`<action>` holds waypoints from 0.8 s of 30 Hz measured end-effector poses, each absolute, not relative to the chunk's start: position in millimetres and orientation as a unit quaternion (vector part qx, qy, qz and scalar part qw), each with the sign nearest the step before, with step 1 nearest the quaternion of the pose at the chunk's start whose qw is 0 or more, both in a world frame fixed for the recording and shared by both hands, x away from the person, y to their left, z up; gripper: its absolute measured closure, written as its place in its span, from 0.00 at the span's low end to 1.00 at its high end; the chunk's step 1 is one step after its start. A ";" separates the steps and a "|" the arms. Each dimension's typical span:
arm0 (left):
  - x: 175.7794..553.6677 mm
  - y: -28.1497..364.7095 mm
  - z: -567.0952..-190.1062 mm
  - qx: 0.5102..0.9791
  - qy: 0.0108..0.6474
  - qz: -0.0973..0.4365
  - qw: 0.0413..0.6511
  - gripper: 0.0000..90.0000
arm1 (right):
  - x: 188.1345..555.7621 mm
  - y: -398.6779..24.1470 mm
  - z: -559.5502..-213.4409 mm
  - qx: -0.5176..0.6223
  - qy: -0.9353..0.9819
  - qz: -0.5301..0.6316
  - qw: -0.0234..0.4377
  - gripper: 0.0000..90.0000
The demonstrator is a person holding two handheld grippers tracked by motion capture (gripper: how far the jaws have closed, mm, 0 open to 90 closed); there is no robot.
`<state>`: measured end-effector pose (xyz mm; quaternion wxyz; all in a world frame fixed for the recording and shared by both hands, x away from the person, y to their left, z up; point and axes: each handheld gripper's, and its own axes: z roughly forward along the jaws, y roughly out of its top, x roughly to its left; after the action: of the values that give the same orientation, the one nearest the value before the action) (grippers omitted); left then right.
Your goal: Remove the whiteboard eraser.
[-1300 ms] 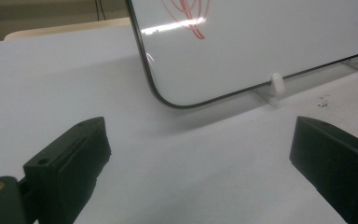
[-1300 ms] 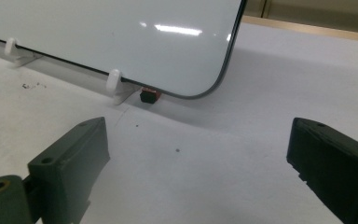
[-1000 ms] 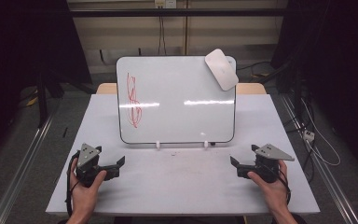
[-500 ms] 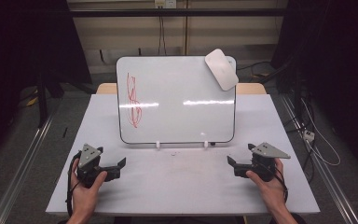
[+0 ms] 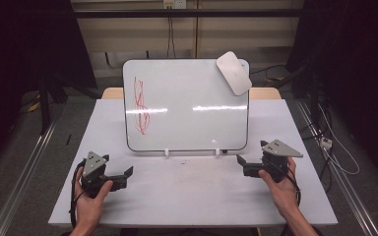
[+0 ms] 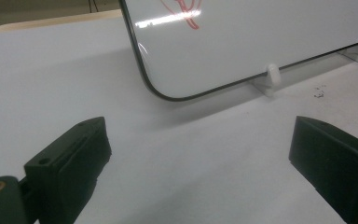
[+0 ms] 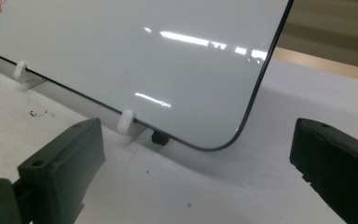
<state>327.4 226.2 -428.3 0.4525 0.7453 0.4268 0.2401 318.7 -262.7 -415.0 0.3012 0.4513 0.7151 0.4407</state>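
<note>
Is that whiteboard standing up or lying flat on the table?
Standing, leaning back a little: the whiteboard rests on its bottom edge in two small white clips on the table.

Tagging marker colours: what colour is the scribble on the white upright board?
Red scribble; clearest in the high view.

A white whiteboard with black edging bears red scribbles; the desk is pale grey.
</note>
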 end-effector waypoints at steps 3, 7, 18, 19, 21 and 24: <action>326.8 224.6 -427.6 0.747 0.422 0.238 0.455 0.05 | 326.1 -262.0 -407.0 0.449 0.723 0.438 0.289 0.03; 327.5 224.8 -427.7 0.746 0.425 0.239 0.454 0.05 | 336.4 -260.6 -400.2 0.448 0.721 0.439 0.295 0.03; 328.3 225.7 -427.5 0.747 0.424 0.239 0.452 0.05 | 358.6 -253.6 -378.3 0.447 0.713 0.445 0.307 0.11; 328.0 225.7 -427.3 0.748 0.424 0.238 0.451 0.05 | 360.4 -253.3 -376.4 0.442 0.714 0.445 0.310 0.11; 328.0 225.3 -427.6 0.747 0.424 0.239 0.452 0.05 | 364.1 -253.2 -372.0 0.435 0.716 0.450 0.310 0.07; 328.2 225.8 -427.5 0.747 0.425 0.239 0.452 0.05 | 370.3 -252.5 -363.8 0.430 0.718 0.449 0.313 0.09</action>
<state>328.2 225.8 -427.5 0.4521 0.7470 0.4246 0.2395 370.3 -252.5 -363.8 0.3132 0.4303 0.7176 0.4493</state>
